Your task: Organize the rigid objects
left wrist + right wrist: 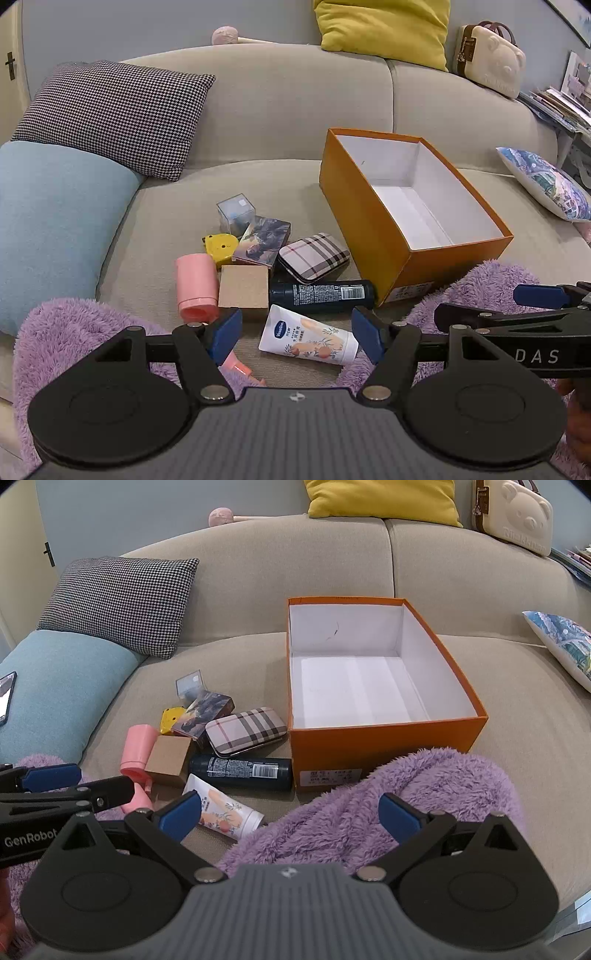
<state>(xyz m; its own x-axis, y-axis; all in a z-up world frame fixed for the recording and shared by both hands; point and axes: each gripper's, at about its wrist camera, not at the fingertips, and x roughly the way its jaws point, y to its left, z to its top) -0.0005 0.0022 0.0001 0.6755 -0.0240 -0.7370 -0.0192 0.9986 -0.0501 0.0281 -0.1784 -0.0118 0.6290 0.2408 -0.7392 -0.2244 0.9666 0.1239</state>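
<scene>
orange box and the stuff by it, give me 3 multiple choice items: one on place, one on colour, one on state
1. Where does the dark bottle lie?
A. inside the box
B. on the sofa, its end by the box's front corner
C. on the blue cushion

2. What colour is the orange box inside?
A. white
B. black
C. orange

3. How are the left gripper fingers?
A. shut on the tube
B. shut on nothing
C. open

Answers:
1 B, it lies flat beside the box wall.
2 A, the lining shows white.
3 C, the white tube shows between the spread fingers.
</scene>
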